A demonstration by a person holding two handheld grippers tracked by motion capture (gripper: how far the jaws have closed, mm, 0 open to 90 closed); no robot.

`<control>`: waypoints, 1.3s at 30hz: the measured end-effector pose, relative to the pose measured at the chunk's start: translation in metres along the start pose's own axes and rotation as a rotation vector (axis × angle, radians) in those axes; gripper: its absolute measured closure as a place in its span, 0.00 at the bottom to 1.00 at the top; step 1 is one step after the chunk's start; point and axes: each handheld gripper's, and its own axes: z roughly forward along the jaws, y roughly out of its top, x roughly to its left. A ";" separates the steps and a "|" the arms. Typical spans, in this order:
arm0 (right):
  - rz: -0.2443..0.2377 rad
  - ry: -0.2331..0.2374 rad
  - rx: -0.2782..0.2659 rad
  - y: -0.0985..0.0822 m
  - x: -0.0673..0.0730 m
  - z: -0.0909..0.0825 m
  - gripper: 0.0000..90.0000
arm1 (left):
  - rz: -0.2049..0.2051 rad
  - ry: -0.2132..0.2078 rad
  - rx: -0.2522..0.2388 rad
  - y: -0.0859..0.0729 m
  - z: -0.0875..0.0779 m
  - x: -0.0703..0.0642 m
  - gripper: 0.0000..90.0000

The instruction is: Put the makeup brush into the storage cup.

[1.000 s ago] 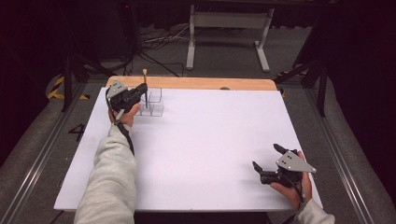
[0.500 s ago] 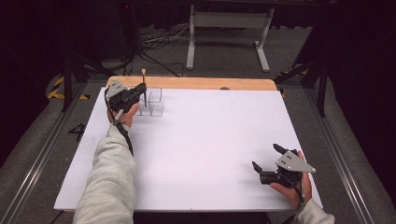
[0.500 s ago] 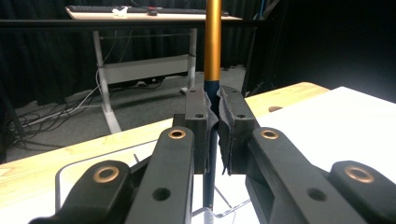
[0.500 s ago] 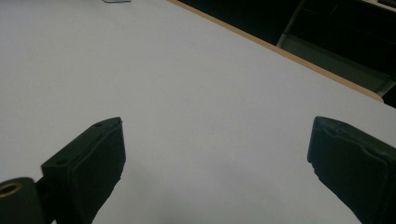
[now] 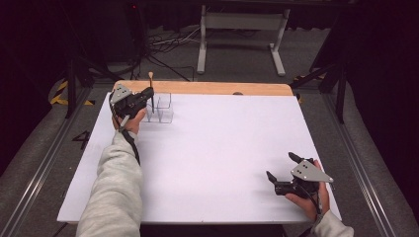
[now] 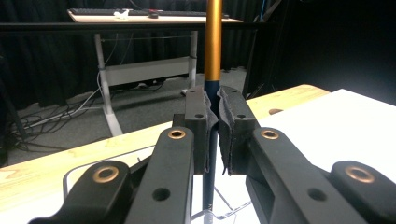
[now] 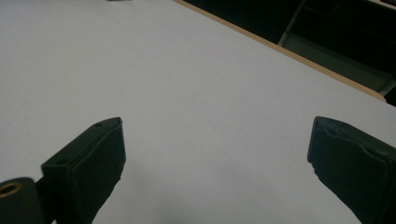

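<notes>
brush (image 6: 213,42) top cut off, bristles hidden

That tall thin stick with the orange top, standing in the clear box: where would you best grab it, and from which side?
On its dark lower shaft, just under the orange part, coming in level from the side. The stick stands upright in the clear box, so only its sides offer two opposite faces to pinch. The left gripper is shut on it exactly there.

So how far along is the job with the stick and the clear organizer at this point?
Done: the left hand-held gripper is clamped on the upright stick, dark below and gold above, held over the clear compartment organizer. In hand: its lower end sits at or in a compartment; which one, I cannot tell. Left: letting go. The right hand-held gripper rests open and empty on the white table.
</notes>
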 end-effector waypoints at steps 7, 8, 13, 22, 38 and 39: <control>0.000 0.006 0.003 0.000 0.000 0.001 0.06 | -0.004 0.005 -0.002 0.000 -0.001 0.000 0.91; -0.001 0.006 0.003 0.000 0.000 0.001 0.06 | -0.004 0.008 -0.002 0.000 -0.002 0.000 0.91; 0.000 0.017 0.001 -0.001 0.000 0.001 0.05 | 0.013 0.017 -0.008 0.002 -0.008 0.001 0.91; -0.003 0.017 0.002 0.000 0.001 0.001 0.05 | 0.056 0.047 0.012 0.005 -0.020 0.002 0.77; -0.009 0.015 0.007 0.000 0.002 0.002 0.05 | 0.111 0.078 0.002 0.010 -0.036 -0.007 0.34; -0.008 0.015 0.006 0.000 0.002 0.002 0.05 | 0.114 0.078 0.002 0.010 -0.037 -0.008 0.32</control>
